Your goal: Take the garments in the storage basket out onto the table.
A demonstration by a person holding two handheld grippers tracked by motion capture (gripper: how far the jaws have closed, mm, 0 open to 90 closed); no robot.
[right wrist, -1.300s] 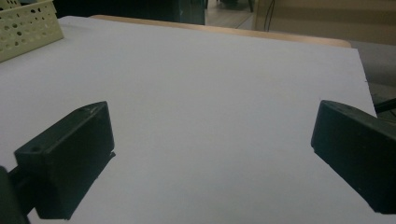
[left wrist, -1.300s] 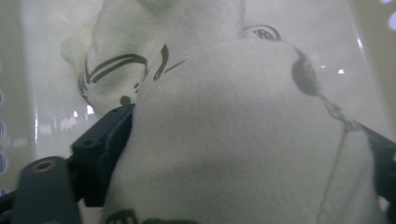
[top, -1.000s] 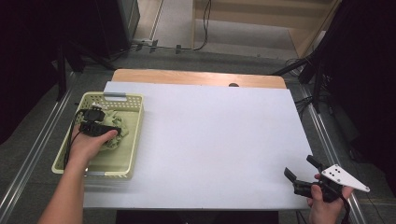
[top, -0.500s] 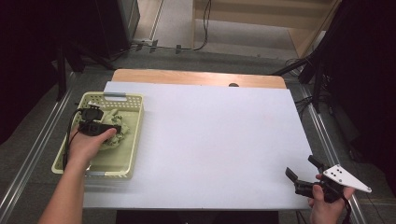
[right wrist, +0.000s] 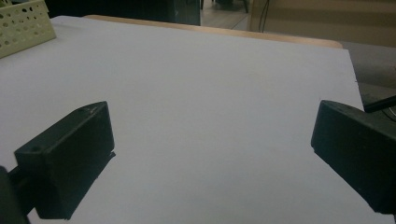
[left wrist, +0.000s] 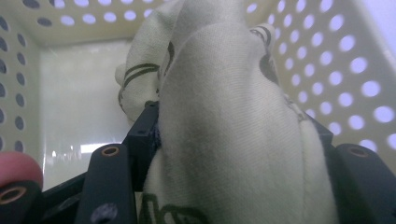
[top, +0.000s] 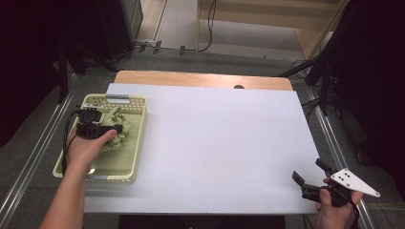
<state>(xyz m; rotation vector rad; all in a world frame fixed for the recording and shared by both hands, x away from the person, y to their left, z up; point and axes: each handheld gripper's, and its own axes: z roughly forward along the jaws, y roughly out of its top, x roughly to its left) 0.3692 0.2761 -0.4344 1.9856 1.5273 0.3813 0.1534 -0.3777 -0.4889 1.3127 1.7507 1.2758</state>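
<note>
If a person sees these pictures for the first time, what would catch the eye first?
First, the pale green perforated basket at the table's left edge, where the left gripper has just been closing its jaws around a bunched cream cloth with dark stripes. Next, the wide white table top. At its near right corner, the right gripper is held open over the bare surface.

L gripper [top: 98, 130] tips hidden in the high view by the hand [top: 86, 148] and cloth [top: 118, 130]. In the L gripper view the cloth [left wrist: 233, 130] covers most of both jaws, bottom cut off by the edge; pad contact can't be told. Basket [right wrist: 23, 25] cut off at the R gripper view's corner.
</note>
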